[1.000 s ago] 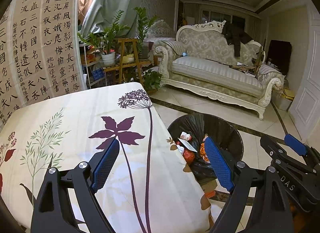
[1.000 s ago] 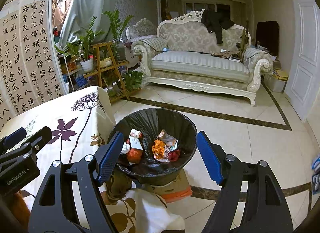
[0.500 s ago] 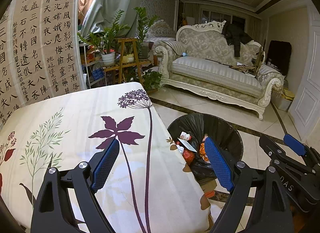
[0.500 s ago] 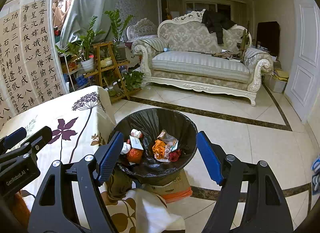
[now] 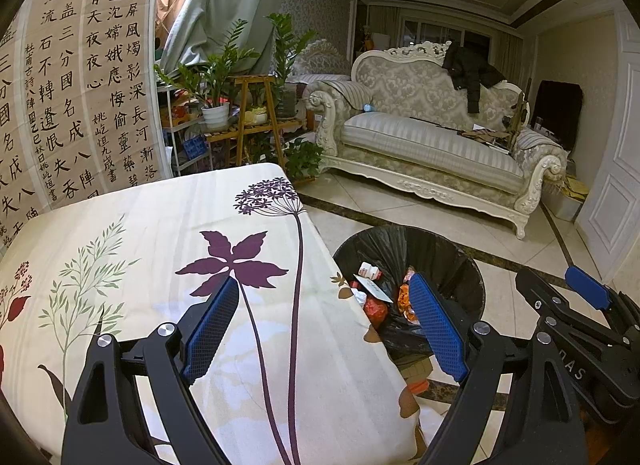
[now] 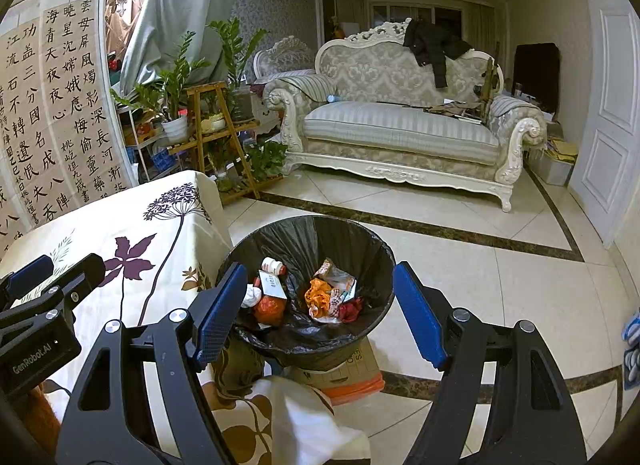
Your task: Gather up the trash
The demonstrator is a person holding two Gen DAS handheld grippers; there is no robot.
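Note:
A round bin lined with a black bag [image 6: 320, 233] [image 5: 440, 249] stands on the floor by the table's right edge. Inside lie a small white bottle with a red cap [image 6: 273, 265], a white card [image 6: 272, 285], orange and red wrappers [image 6: 320, 297] and other scraps. My right gripper [image 6: 320, 301] hovers above the bin, open, with nothing between its blue pads. My left gripper [image 5: 324, 317] hangs open over the table's right edge, also with nothing in it. The flowered tablecloth [image 5: 140, 249] shows no trash on it. In the left wrist view the right gripper [image 5: 576, 305] shows at the far right.
A cardboard box with an orange base [image 6: 344, 377] sits under the bin. An ornate sofa [image 6: 400, 133] with a dark jacket stands across the tiled floor. A wooden plant stand with potted plants [image 6: 208, 121] is at the left, beside a calligraphy screen [image 6: 56, 105].

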